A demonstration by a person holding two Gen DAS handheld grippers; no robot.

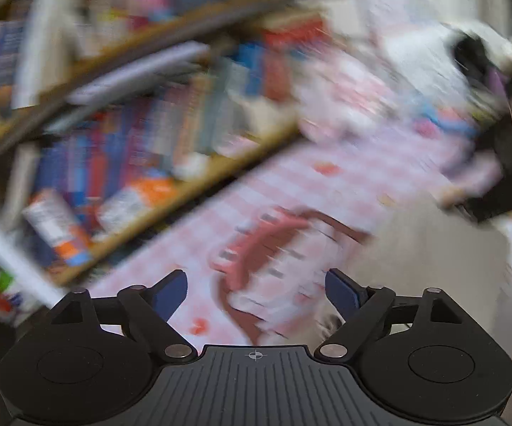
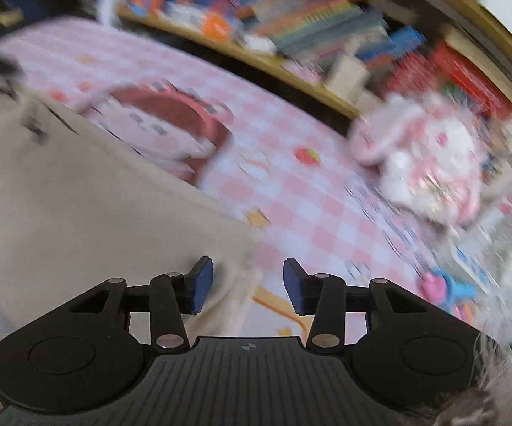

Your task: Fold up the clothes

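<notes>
A beige garment [image 2: 78,191] lies spread on a pink checked cloth [image 2: 312,195]; in the left wrist view the beige garment [image 1: 433,248] fills the right side. My left gripper [image 1: 256,294] hangs open above the cloth, nothing between its blue pads, with the garment's edge just to its right. My right gripper [image 2: 248,285] is open too, and a corner of the garment lies under the gap between its pads. Both views are motion-blurred. The other gripper [image 1: 504,135] shows as a dark shape at the right of the left wrist view.
A wooden bookshelf [image 1: 142,135] full of books runs along the far side of the cloth, the same bookshelf [image 2: 291,17] in the right view. A pink and white plush toy [image 2: 426,156] sits at the right. A cartoon face print [image 2: 170,124] marks the cloth.
</notes>
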